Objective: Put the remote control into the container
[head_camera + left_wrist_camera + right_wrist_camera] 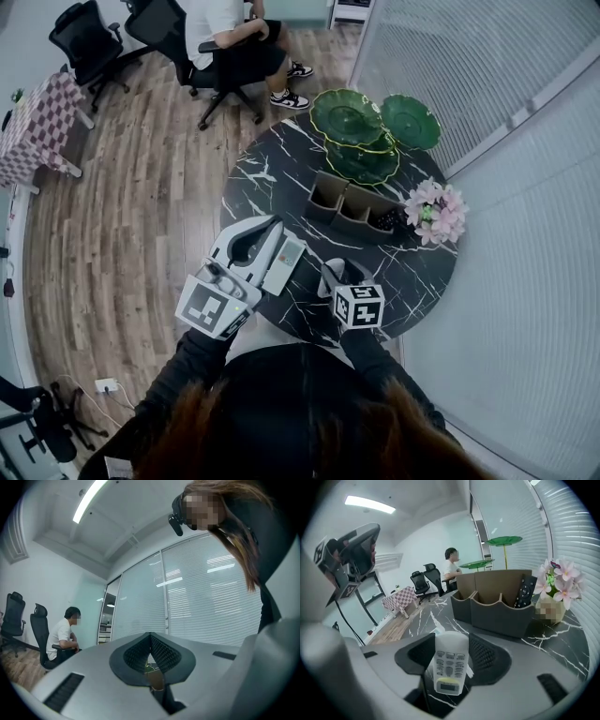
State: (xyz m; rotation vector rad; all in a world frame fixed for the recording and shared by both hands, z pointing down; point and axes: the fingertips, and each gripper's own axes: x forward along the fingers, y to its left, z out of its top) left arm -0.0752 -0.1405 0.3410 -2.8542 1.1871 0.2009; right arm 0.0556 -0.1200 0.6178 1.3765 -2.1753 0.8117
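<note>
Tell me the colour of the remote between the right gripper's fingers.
The remote is white, seen best in the right gripper view.

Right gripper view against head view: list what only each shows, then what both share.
Only the right gripper view: the buttons and display of the white remote control between the right gripper's jaws, plus a ceiling light. Only the head view: the right gripper's marker cube and the holder's own hair. Both: the container, pink flowers, green leaf dishes, left gripper and marble table.
</note>
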